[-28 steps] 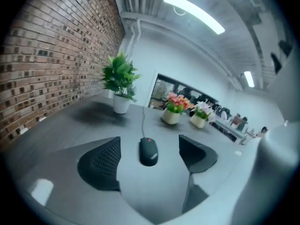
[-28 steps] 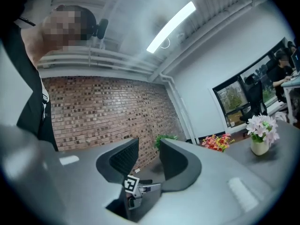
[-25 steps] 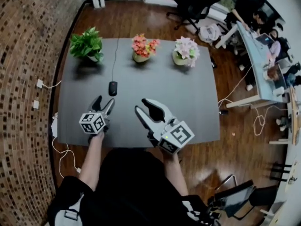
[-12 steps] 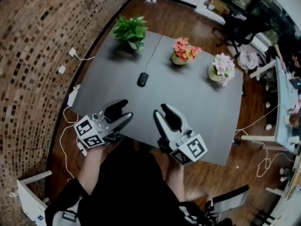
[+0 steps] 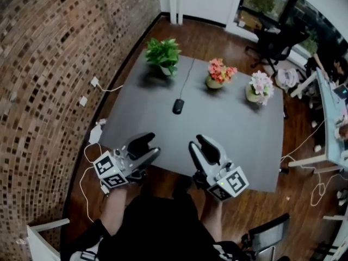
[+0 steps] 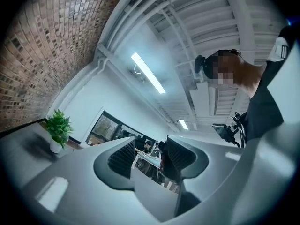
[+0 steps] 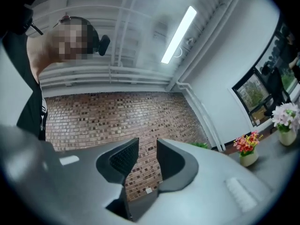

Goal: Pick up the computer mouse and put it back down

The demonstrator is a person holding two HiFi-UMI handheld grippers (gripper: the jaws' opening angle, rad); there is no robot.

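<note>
A black computer mouse lies on the grey table, its cable running away toward the far edge. Neither gripper touches it. My left gripper hovers over the near left edge of the table, well short of the mouse; its jaws are closing with nothing between them. My right gripper is beside it over the near edge, open by a narrow gap and empty. Both gripper views look upward at wall and ceiling past the left gripper and right gripper, and the mouse is not in them.
Along the table's far side stand a green potted plant, a pot of red flowers and a pot of pale flowers. A brick wall with sockets and cables runs at the left. Office chairs and desks stand at the right.
Both grippers have drawn back from the mouse toward the near table edge and risen. The left jaws have narrowed. The mouse stays where it lay.
</note>
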